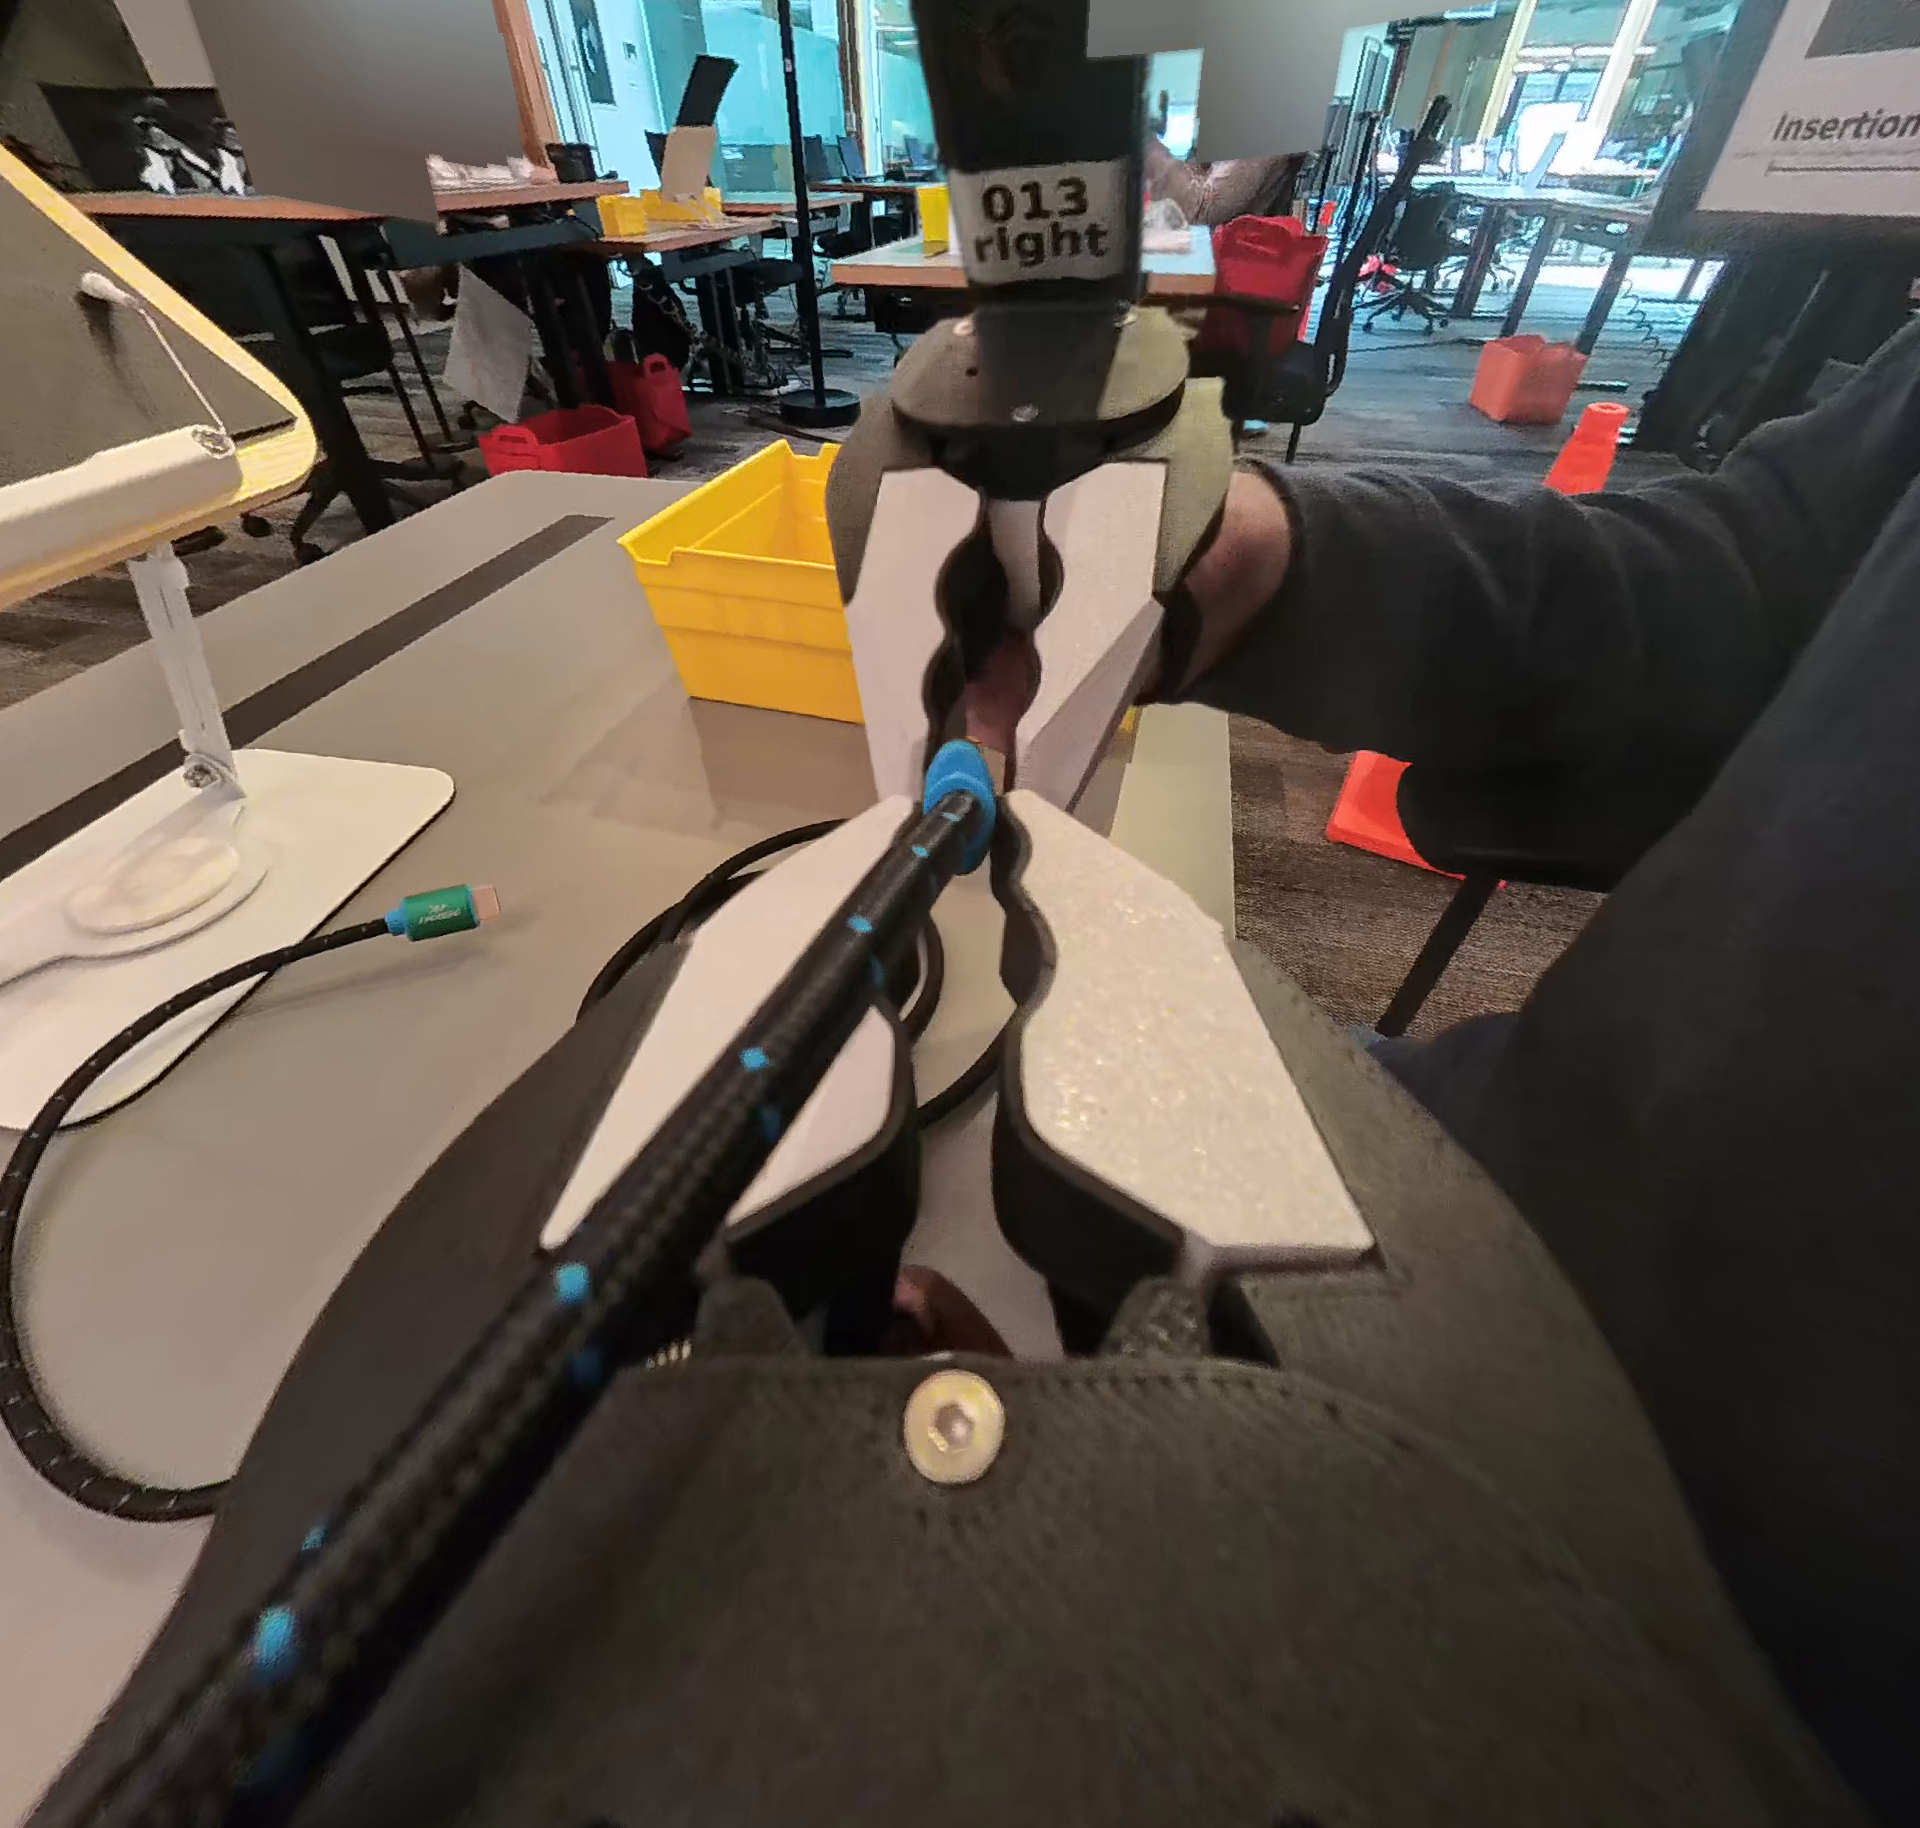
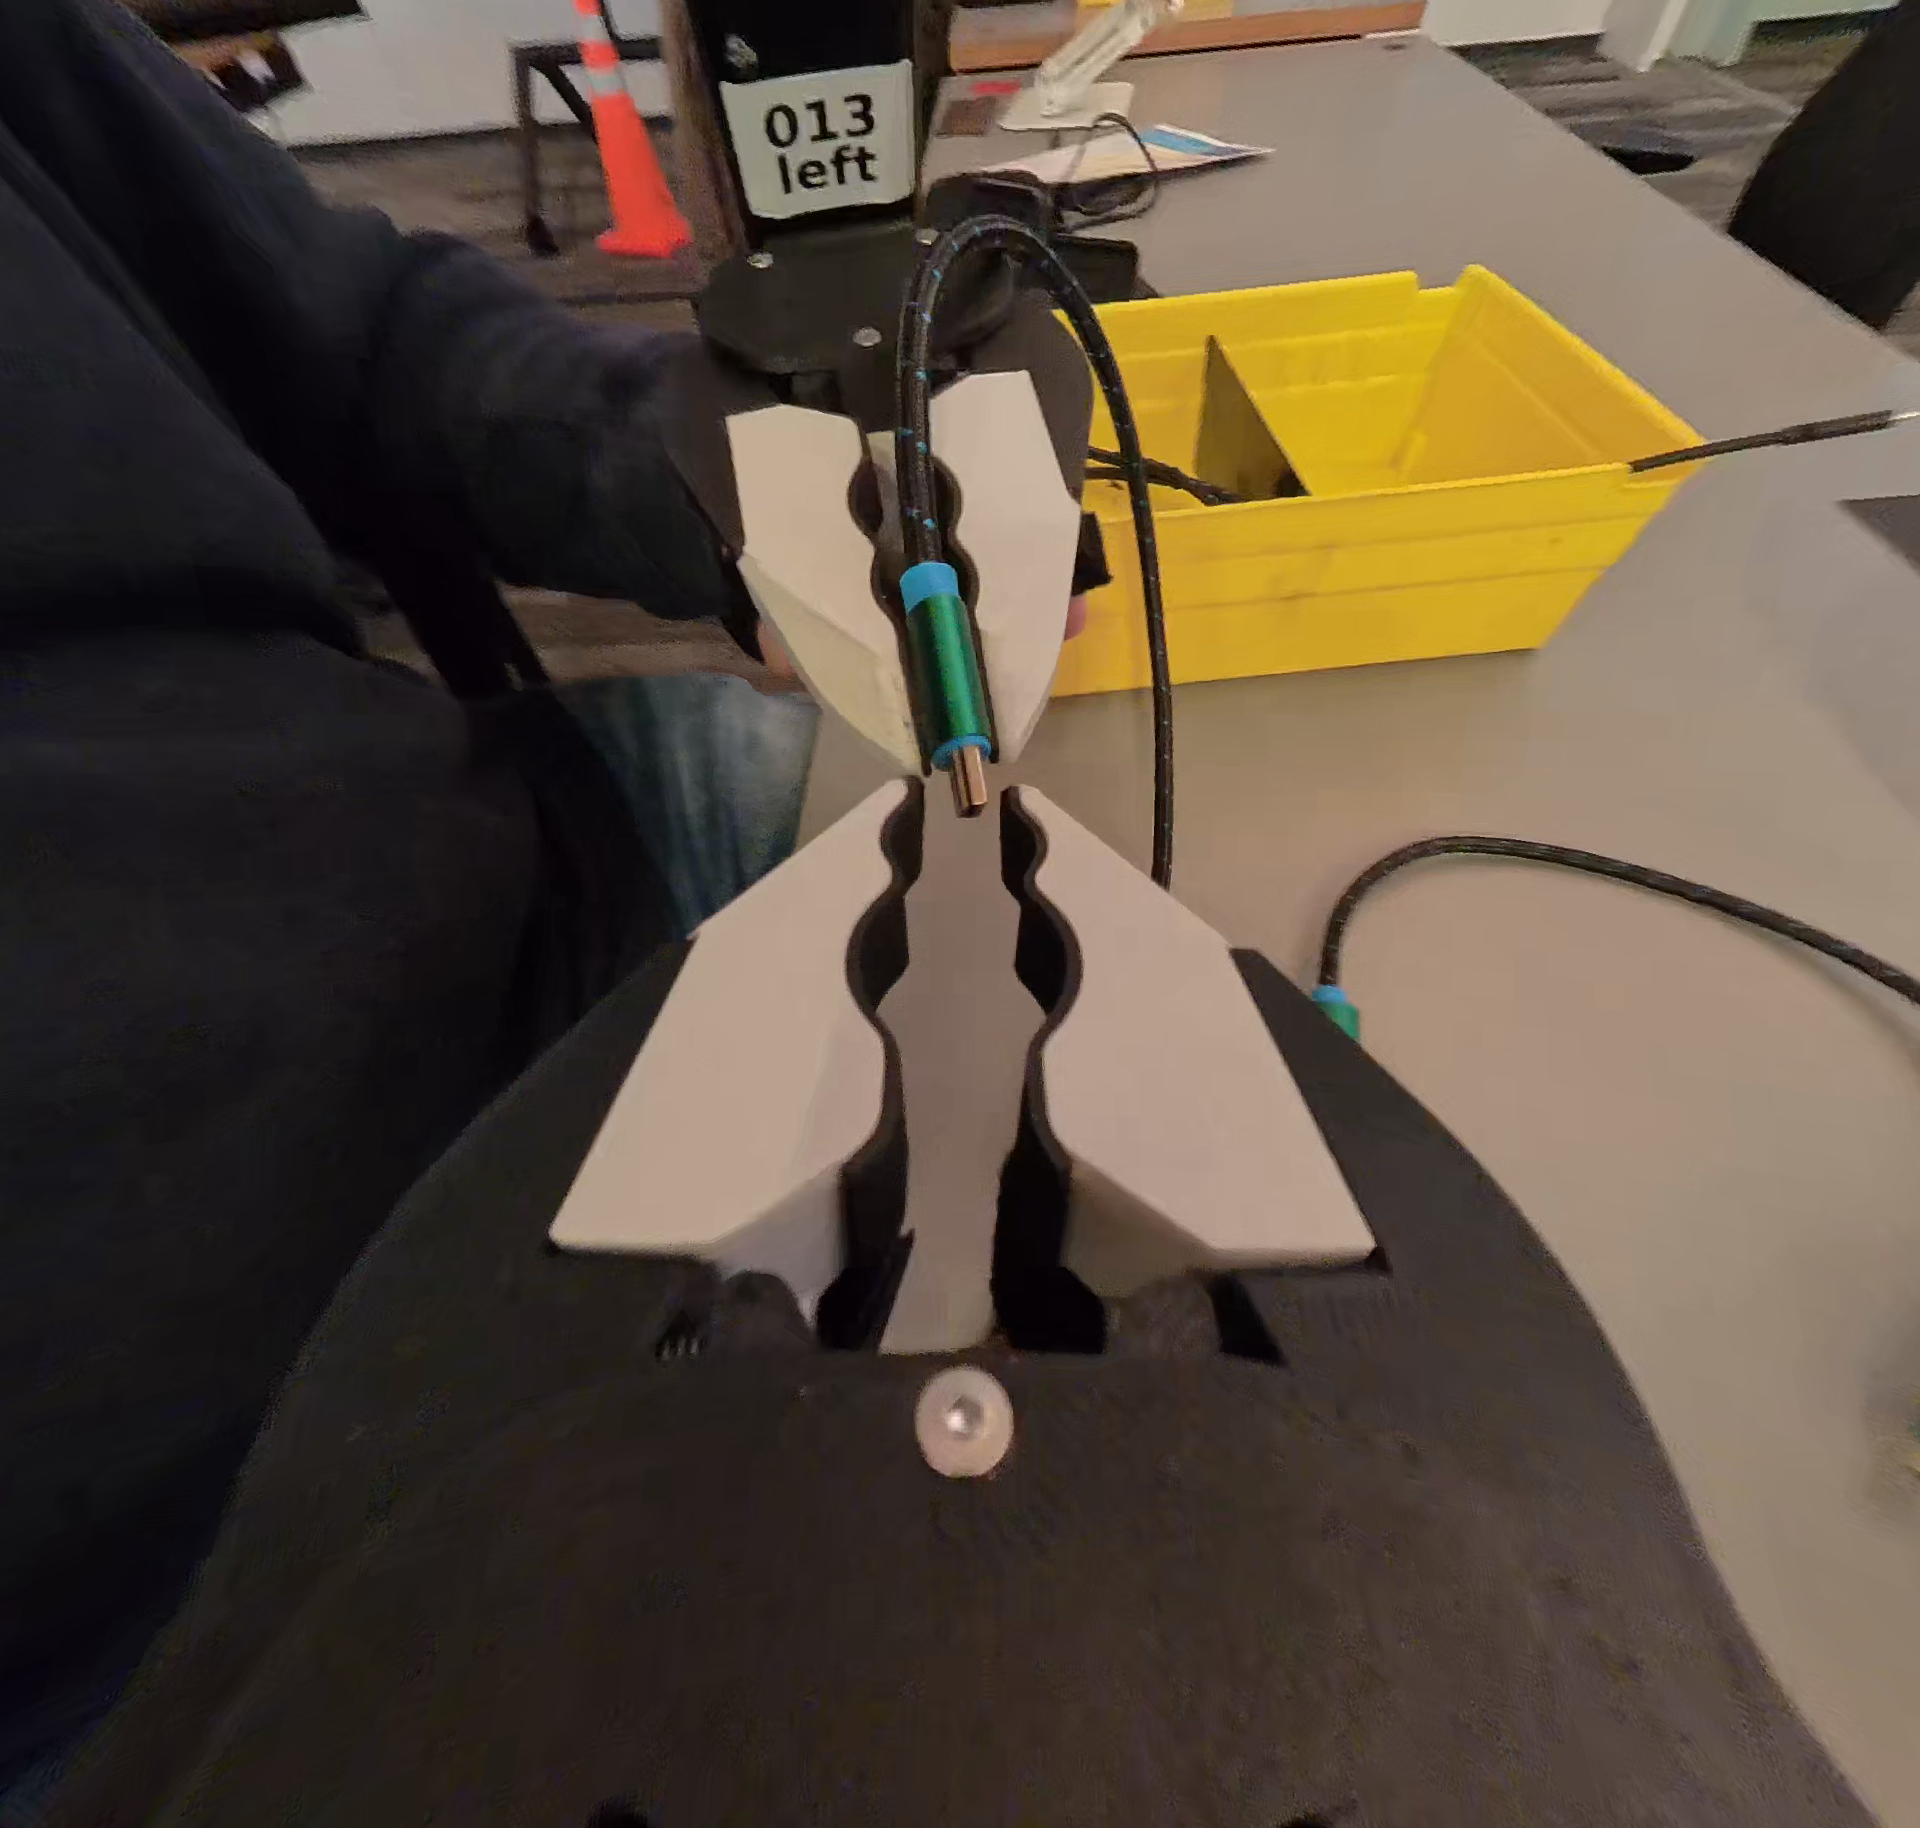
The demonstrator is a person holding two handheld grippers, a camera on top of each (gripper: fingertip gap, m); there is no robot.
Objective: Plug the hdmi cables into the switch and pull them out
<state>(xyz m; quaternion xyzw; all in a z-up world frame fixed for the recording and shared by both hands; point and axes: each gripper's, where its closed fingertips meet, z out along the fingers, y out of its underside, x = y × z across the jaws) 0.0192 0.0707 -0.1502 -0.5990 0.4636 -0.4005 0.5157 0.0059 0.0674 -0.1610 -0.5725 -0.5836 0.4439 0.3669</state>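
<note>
Slippage threatens: left gripper (image 2: 961, 729) pinches the green metal HDMI plug (image 2: 951, 682) on its black braided cable (image 2: 1132, 531) near the fingertips, while right gripper (image 2: 961, 812), spread, could knock it askew.

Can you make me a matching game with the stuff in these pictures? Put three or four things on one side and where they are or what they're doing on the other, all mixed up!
Things:
1. left gripper
2. right gripper
3. yellow bin
4. loose plug

Places or states:
A. lying on the grey table, nobody holding it
B. open, holding nothing
C. standing on the table with a black cable hanging into it
D. shut on the green plug of a black braided cable

Pairs: 1-D, 2-B, 3-C, 4-A
</note>
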